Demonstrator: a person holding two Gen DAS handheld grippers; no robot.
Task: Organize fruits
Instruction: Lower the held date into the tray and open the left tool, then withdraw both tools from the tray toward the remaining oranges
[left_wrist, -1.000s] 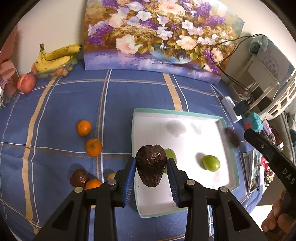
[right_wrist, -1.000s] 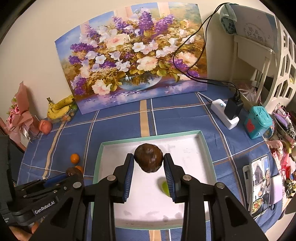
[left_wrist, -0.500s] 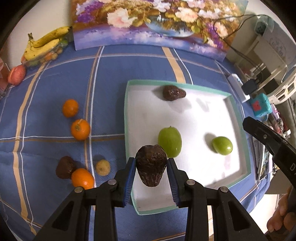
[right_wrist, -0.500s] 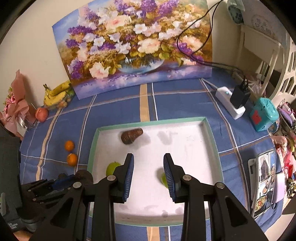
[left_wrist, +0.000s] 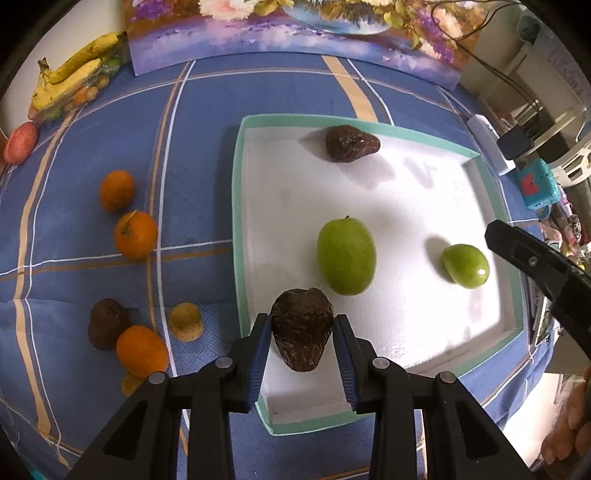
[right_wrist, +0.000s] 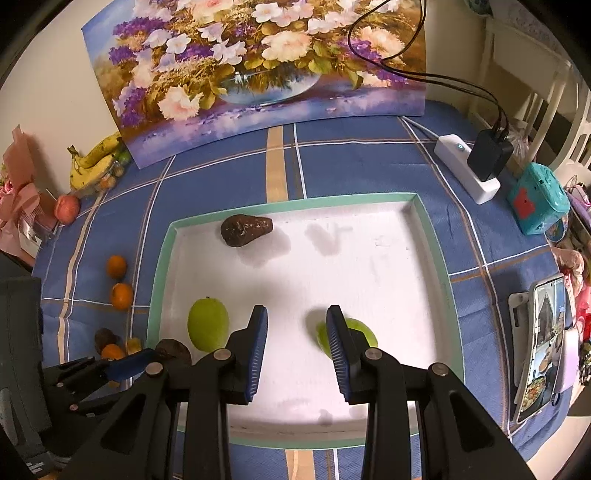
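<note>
A white tray with a teal rim (left_wrist: 236, 206) (right_wrist: 159, 273) lies on the blue checked cloth. In it are a dark brown avocado (left_wrist: 351, 143) (right_wrist: 245, 229) at the far side and two green fruits (left_wrist: 346, 256) (left_wrist: 466, 265) (right_wrist: 207, 324) (right_wrist: 364, 332). My left gripper (left_wrist: 302, 345) is shut on a second dark avocado (left_wrist: 302, 328) (right_wrist: 173, 350) above the tray's near left corner. My right gripper (right_wrist: 296, 341) is open and empty above the tray's near middle. Left of the tray lie three oranges (left_wrist: 117, 190) (left_wrist: 135, 235) (left_wrist: 142, 349), a brown fruit (left_wrist: 107, 323) and a small tan fruit (left_wrist: 185, 320).
Bananas (left_wrist: 70, 81) (right_wrist: 96, 160) and a red apple (left_wrist: 20, 142) (right_wrist: 67, 208) sit at the far left. A flower painting (right_wrist: 258, 74) leans on the wall. A power strip with charger (right_wrist: 476, 166), a teal box (right_wrist: 537, 199) and a phone (right_wrist: 541, 343) are on the right.
My right gripper opened and let its avocado go onto the tray's far side, then drew back. My left gripper moved closer to the tray with its avocado held.
</note>
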